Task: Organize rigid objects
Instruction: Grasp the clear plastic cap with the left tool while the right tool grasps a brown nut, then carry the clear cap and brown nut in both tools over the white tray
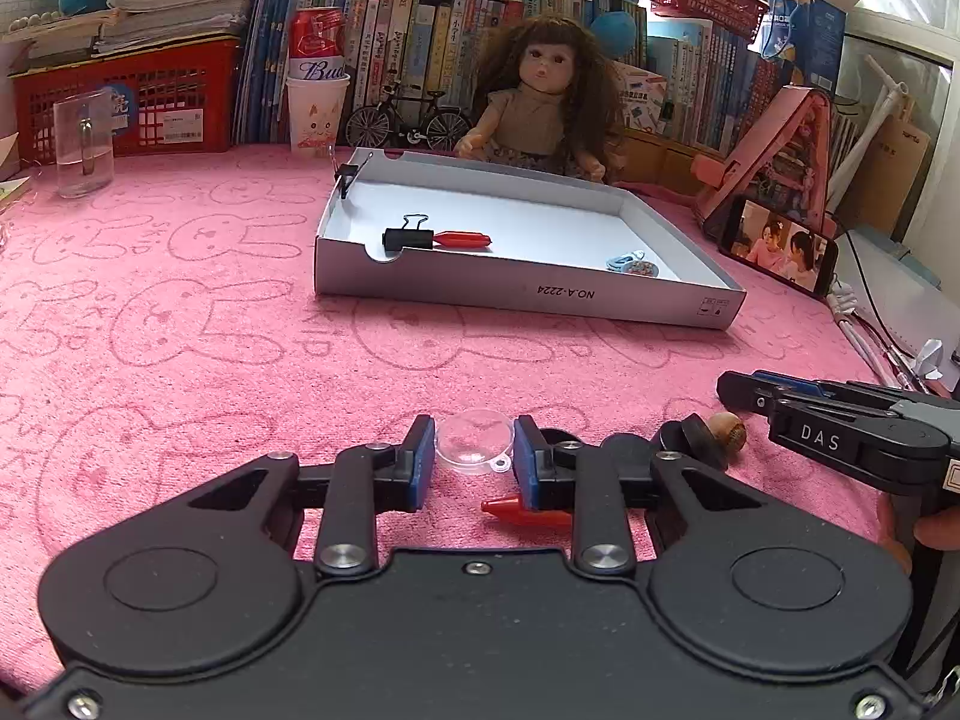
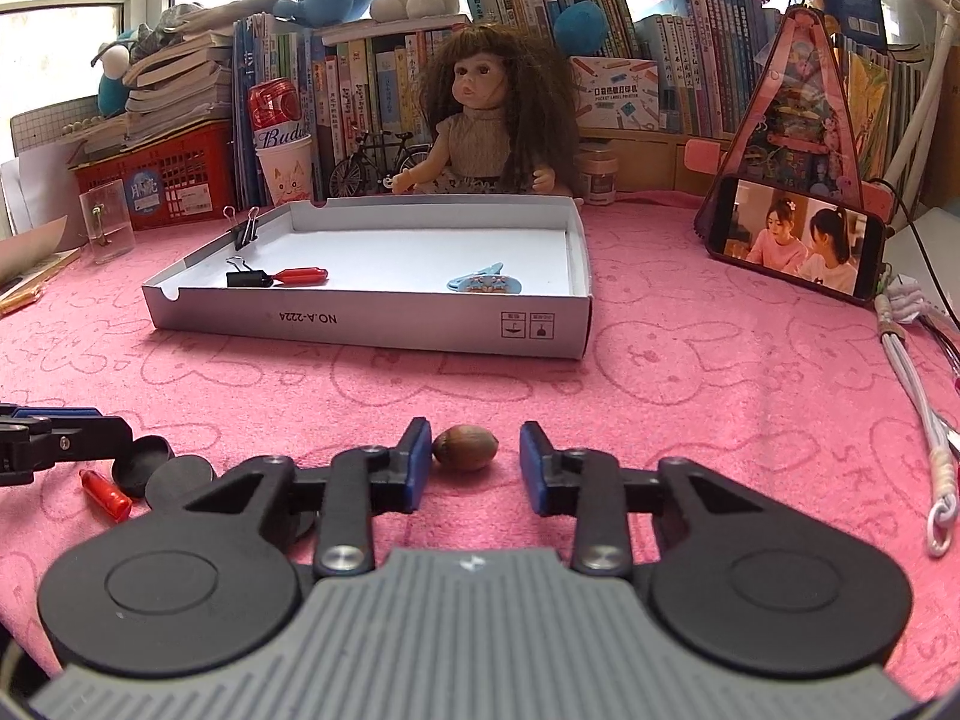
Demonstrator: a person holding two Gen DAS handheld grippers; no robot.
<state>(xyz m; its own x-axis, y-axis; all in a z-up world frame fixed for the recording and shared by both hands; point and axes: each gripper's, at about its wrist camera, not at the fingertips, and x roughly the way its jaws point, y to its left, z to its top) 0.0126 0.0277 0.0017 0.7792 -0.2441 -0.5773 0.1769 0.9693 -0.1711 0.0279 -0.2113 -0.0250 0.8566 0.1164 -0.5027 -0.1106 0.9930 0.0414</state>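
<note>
My left gripper (image 1: 474, 450) sits low on the pink cloth, shut on a small clear plastic dome (image 1: 474, 438) that both blue pads touch. A red bullet-shaped piece (image 1: 528, 516) lies just under its right finger. In the right wrist view my right gripper (image 2: 476, 450) is open around a brown nut (image 2: 465, 447). The left pad touches the nut and the right pad stands a little apart from it. A white shallow box (image 2: 372, 330) lies beyond, holding a black binder clip (image 2: 249, 279), another red piece (image 2: 300, 275) and a blue trinket (image 2: 486, 283).
Black round discs (image 2: 162, 468) lie by the red piece (image 2: 107, 495), between the two grippers. Behind the box sit a doll (image 2: 480, 120), books, a red basket (image 2: 174, 174), a clear cup (image 2: 108, 219) and a phone (image 2: 792, 240). White cables (image 2: 918, 396) run along the right edge.
</note>
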